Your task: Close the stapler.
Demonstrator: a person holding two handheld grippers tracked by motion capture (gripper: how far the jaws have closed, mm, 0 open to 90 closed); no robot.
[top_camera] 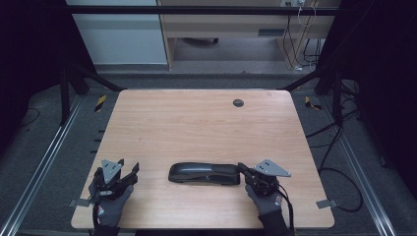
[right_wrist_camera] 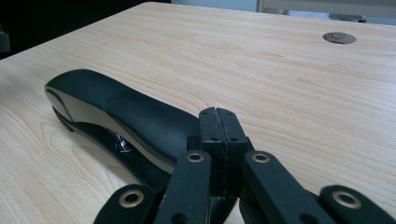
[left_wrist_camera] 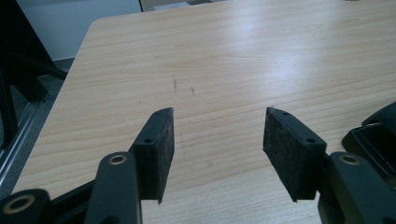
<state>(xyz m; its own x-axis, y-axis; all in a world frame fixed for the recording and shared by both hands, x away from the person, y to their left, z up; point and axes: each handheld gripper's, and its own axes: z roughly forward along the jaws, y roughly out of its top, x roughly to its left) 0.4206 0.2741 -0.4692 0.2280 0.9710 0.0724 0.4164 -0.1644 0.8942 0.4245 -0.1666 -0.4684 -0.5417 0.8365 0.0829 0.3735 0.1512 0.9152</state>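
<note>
A long black stapler (top_camera: 204, 173) lies flat on the wooden table (top_camera: 196, 123), near the front edge, between my two grippers. To its left, a short way off, my left gripper (top_camera: 129, 166) rests on the table with its jaws open. In the left gripper view the pads (left_wrist_camera: 161, 140) stand wide apart over bare wood, and one end of the stapler (left_wrist_camera: 378, 140) shows at the right edge. My right gripper (top_camera: 241, 166) is shut, with its jaws pressed together and nothing between them. Its tip (right_wrist_camera: 217, 112) sits right at the stapler's (right_wrist_camera: 116, 112) right end; I cannot tell whether they touch.
A round dark grommet (top_camera: 238, 103) sits in the table's far half, right of centre. Black frame posts and cables (top_camera: 334, 142) run along the floor on both sides. Gloved hands hold both grippers at the front edge.
</note>
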